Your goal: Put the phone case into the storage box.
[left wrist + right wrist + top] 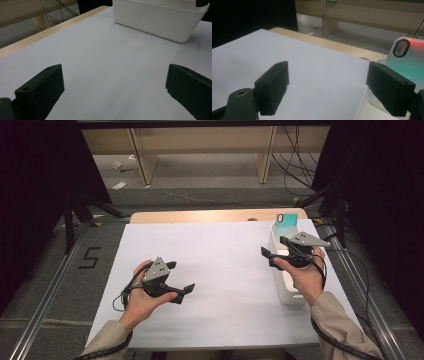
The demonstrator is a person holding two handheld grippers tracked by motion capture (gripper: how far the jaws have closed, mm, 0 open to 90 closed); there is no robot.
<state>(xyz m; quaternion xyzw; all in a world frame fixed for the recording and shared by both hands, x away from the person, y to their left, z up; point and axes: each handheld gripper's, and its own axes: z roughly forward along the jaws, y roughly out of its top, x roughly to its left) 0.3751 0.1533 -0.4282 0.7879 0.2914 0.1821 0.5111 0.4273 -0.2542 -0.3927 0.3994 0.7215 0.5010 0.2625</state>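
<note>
Right gripper (274, 256) above white table sheet (220, 270), wooden shelving (200, 150) beyond

Beige sleeves (332, 320) are being worn on both forearms, each wound by a black cable (114, 347). The left gripper (182, 291) and right gripper (267, 255) are being seen as black bodies topped by grey three-cornered plates (156, 268) dotted with small holes, with blocky black jaws bearing screw holes
</note>
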